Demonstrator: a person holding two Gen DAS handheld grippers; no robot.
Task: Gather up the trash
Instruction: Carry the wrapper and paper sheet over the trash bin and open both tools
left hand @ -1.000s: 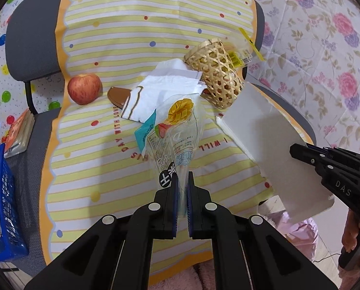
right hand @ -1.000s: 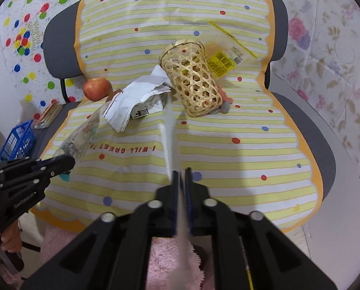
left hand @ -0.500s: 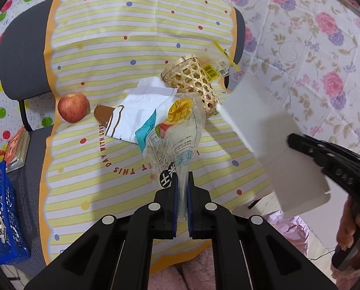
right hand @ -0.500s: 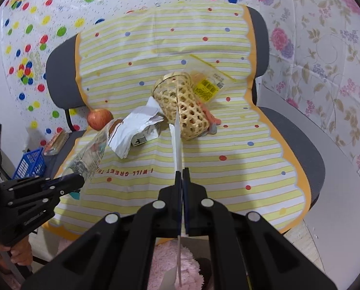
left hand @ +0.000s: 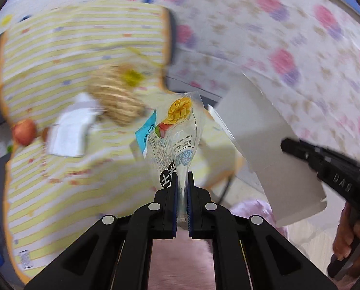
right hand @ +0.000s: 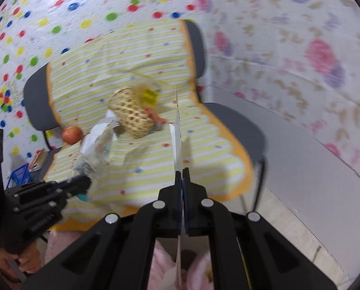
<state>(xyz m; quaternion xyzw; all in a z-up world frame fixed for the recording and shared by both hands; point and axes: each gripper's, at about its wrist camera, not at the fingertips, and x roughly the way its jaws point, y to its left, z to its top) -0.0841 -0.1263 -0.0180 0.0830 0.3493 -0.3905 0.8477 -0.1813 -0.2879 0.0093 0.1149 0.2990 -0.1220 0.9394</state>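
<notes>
Both grippers have swung away from the chair (right hand: 233, 125). Our left gripper (left hand: 182, 181) pinches the clear wrapper (left hand: 177, 135), our right gripper (right hand: 182, 171) the white card (right hand: 176, 140); we keep both clamped (bin unseen) until over it.

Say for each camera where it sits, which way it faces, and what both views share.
Left wrist: behind the left gripper, shut on a clear wrapper, looking down across the striped cover; the right gripper shows.
Right wrist: behind the right gripper, shut on a white sheet; the left gripper shows.
Shared: wicker basket, apple.
</notes>
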